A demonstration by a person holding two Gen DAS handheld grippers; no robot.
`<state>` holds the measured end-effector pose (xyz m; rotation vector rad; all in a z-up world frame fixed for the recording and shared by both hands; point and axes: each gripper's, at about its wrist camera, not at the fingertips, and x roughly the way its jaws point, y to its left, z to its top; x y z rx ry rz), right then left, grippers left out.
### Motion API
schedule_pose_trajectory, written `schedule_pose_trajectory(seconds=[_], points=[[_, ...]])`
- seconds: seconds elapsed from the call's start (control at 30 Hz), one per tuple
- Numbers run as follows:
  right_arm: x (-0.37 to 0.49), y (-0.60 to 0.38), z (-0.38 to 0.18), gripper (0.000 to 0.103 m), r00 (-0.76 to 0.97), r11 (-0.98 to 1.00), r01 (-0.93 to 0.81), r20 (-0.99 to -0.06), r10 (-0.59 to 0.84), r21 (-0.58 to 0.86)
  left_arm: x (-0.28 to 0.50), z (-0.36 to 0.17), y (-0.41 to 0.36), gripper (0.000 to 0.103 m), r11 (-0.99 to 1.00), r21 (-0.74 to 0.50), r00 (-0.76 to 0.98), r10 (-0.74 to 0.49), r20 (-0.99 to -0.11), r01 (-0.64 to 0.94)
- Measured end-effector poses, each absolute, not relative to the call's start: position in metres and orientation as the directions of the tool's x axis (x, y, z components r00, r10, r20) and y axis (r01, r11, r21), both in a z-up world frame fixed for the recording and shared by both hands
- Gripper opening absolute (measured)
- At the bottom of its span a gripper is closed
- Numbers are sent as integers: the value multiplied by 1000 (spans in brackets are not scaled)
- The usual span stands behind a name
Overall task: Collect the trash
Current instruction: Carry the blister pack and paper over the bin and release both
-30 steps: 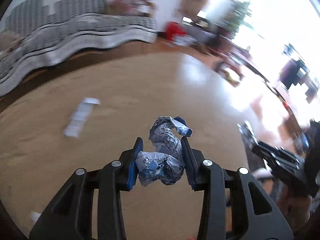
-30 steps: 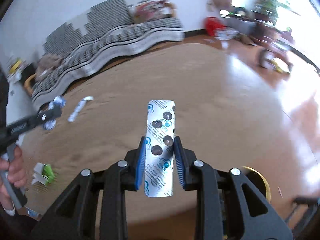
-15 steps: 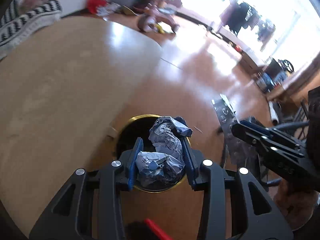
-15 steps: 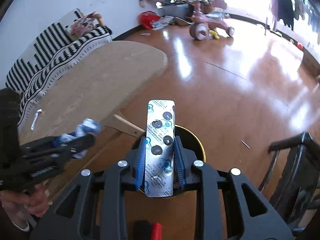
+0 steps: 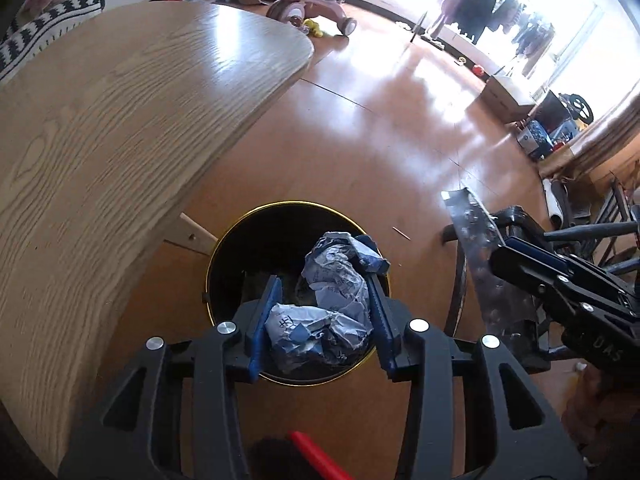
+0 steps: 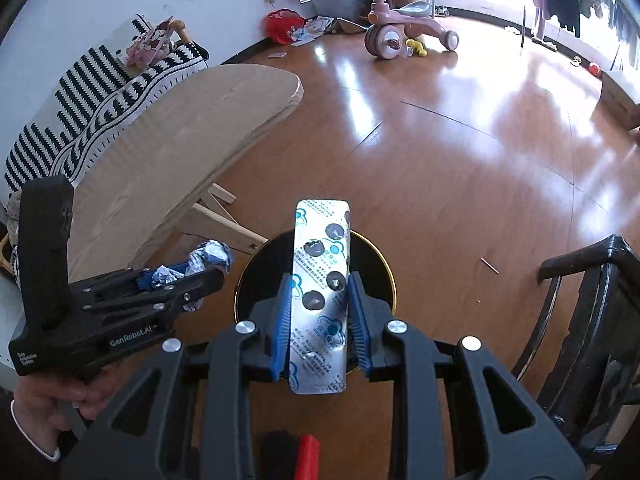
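Note:
My left gripper is shut on a crumpled blue-and-white wrapper and holds it above a round black bin with a gold rim on the floor. My right gripper is shut on a flat silver blister pack, held over the same bin. In the right wrist view the left gripper with the wrapper is at the left of the bin. In the left wrist view the right gripper with the blister pack is at the right.
A wooden table stands left of the bin, with its leg close to the rim. A dark chair stands at the right. A pink tricycle and a striped sofa are farther off on the glossy wood floor.
Both grippers have swung from over the table to above the bin beside it, still holding the wrapper and the blister pack. The bin now sits under both.

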<state>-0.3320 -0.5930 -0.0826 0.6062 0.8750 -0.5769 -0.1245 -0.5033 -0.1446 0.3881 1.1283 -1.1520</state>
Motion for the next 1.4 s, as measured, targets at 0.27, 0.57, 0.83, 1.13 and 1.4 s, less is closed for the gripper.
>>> schedule_pose_trajectory(seconds=[0.27, 0.57, 0.83, 1.13, 1.4], points=[[-330, -592, -82, 28, 514, 691, 681, -831, -214, 243, -125, -142, -500, 65, 432, -281, -8, -533, -846, 857], [-304, -591, -105, 27, 482, 702, 674, -857, -182, 230, -104, -121, -470, 69, 507, -331, 38, -587, -809, 796], [-260, -586, -135, 28, 456, 719, 656, -880, -134, 231, -65, -59, -416, 73, 550, -426, 111, -695, -710, 718], [-233, -573, -129, 67, 466, 716, 658, -873, -142, 235, -29, -33, -339, 82, 658, -342, 247, -634, -733, 671], [-183, -529, -70, 76, 572, 811, 519, -815, -96, 269, 12, -14, -208, 88, 767, -199, 421, -526, -739, 610]])
